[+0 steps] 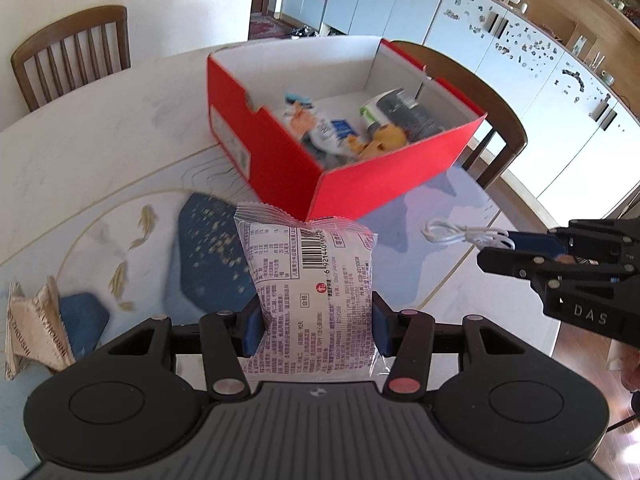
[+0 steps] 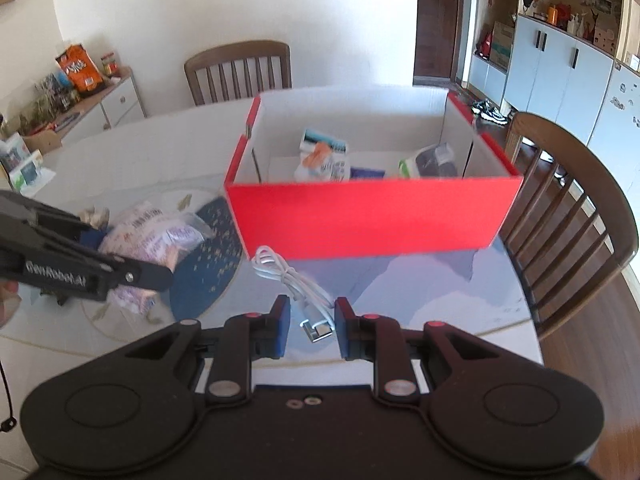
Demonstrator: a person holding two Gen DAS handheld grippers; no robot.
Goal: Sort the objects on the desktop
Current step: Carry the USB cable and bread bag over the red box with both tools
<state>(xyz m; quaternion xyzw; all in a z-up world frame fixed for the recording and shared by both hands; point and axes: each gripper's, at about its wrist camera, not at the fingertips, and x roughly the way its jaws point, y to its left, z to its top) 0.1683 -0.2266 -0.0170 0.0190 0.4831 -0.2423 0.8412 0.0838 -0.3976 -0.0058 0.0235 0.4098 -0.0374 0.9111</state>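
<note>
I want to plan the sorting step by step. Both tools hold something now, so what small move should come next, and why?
Probably carry both loads forward over the red box rim before releasing. The left tool grips the snack packet, the right tool grips the white cable, and both hang short of the box's near wall, where other sorted items already lie inside.

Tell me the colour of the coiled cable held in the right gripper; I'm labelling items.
White cable, with a silver plug; the right wrist view shows it best.
</note>
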